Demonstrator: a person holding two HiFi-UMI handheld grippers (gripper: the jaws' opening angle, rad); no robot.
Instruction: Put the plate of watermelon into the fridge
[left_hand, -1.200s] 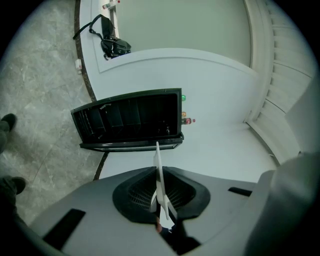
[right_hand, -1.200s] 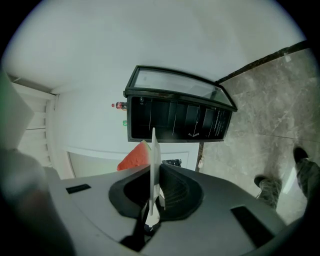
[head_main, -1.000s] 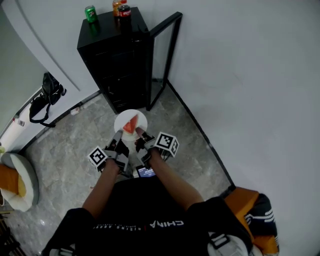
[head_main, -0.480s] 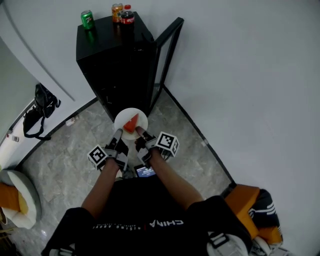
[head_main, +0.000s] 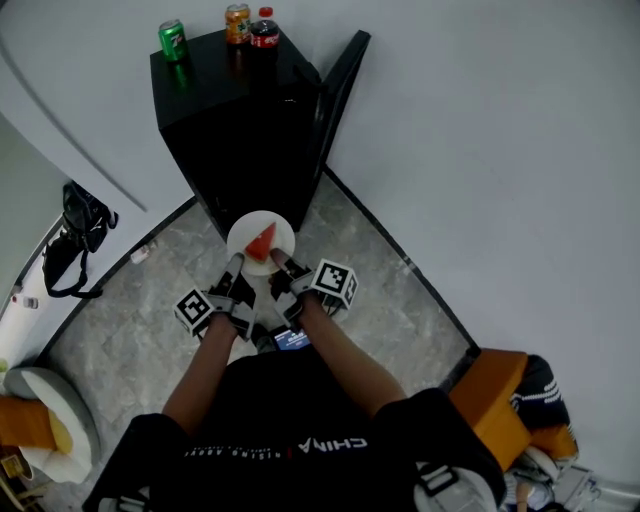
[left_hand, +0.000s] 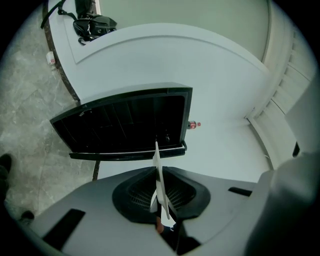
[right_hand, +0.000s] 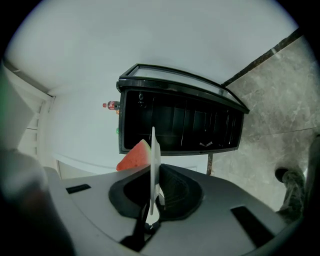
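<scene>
A white plate with a red watermelon wedge is held level in front of the black fridge, whose door stands open to the right. My left gripper is shut on the plate's near left rim. My right gripper is shut on its near right rim. In the left gripper view the plate shows edge-on between the jaws. In the right gripper view the plate is edge-on too, with the watermelon wedge to its left and the open fridge behind.
Two cans, a green can and an orange can, and a dark bottle stand on the fridge top. A black bag lies by the left wall. An orange stool is at the right. Grey marble floor lies below.
The person has stepped closer to the fridge with the plate held in both grippers. The fridge now sits lower and nearer in the head view, and the plate is close to its front.
</scene>
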